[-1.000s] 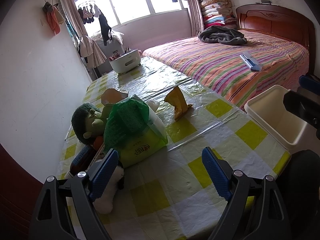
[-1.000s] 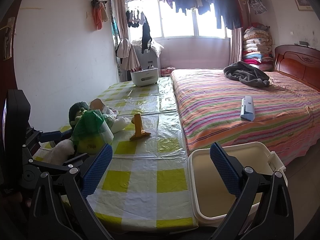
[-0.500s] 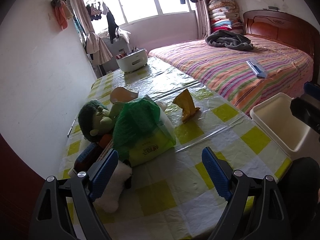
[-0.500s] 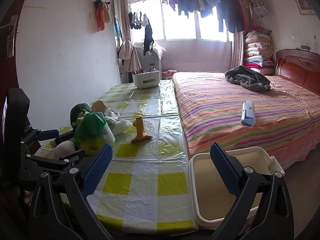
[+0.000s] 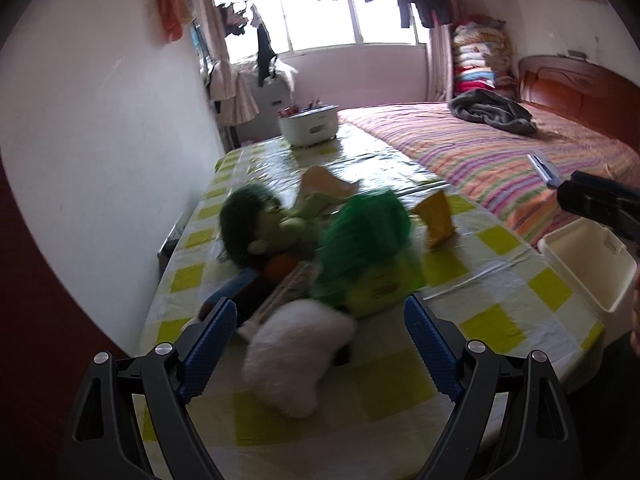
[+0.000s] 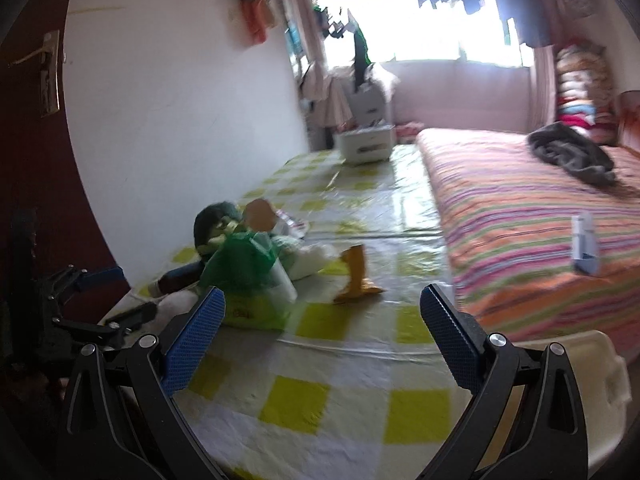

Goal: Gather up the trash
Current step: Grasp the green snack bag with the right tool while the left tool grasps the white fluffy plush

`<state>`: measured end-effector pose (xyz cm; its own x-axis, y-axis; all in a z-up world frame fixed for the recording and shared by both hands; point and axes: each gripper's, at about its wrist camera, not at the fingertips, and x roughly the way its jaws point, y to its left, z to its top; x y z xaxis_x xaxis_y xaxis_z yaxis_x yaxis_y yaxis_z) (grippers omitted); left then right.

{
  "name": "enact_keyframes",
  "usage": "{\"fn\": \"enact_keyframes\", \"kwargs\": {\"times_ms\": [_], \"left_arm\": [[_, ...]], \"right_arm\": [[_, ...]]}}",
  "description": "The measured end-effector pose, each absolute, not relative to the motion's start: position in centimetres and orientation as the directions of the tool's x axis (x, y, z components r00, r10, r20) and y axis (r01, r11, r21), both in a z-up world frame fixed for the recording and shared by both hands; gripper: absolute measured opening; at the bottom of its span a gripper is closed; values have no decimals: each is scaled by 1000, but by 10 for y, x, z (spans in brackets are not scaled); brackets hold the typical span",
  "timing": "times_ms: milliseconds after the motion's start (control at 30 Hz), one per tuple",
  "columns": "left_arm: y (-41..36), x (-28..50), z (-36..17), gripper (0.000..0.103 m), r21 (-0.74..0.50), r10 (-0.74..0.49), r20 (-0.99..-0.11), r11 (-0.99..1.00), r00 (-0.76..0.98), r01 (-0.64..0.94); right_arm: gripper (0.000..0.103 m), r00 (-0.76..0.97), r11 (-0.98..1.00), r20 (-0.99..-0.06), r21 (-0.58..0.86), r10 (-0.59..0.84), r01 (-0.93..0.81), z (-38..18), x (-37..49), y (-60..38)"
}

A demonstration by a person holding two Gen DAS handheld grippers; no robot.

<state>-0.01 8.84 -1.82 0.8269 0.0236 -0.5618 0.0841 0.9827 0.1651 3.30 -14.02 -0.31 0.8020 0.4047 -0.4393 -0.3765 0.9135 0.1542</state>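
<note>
- Your left tool (image 5: 316, 344) is wide open and holds nothing; a white plush (image 5: 296, 356) lies on the desk (image 5: 500, 320) between its fingers, not pinched.
- Your right tool (image 6: 320, 340) is also spread wide and empty, over bare checked cloth.
- The trash sits mid-desk: a green bag (image 5: 364, 248) on a tissue pack, and a yellow wrapper (image 5: 438, 220) standing just beside it.
- The white bin (image 5: 584, 268) sits off the desk edge on the bed side, under your right tool.
- Risk: a doll (image 5: 256, 224) and dark clutter touch the green bag; closing on that heap could grab a toy instead of trash.
- Risk: both views are blurred, so an aim taken now could miss the thin wrapper or knock it flat.
- Risk: the glossy cloth may drag if a finger catches it.
</note>
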Motion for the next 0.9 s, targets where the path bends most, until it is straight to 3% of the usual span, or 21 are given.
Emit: {"fn": "enact_keyframes", "kwargs": {"times_ms": [200,467,800,833,900], "left_arm": [[120,10,-26,83,91,-79,-580,983,811,161],[123,17,-44,83,94,-192,-587,949,786,302],[144,34,-60,83,-38,-265,-632,949,728,313],[145,35,-62,83,-45,-266,-640,950,721,310],[146,40,-66,83,-62,-269,-655,950,706,305]], "right_arm": [[97,708,868,-510,196,489,-457,-23,75,-110],[97,545,778,-581,285,605,-559,-44,125,-69],[95,415,762,-711,262,567,-592,-74,168,-23],[92,401,753,-716,262,571,-604,-76,168,-19],[56,402,753,-727,238,557,-614,-79,166,-14]]}}
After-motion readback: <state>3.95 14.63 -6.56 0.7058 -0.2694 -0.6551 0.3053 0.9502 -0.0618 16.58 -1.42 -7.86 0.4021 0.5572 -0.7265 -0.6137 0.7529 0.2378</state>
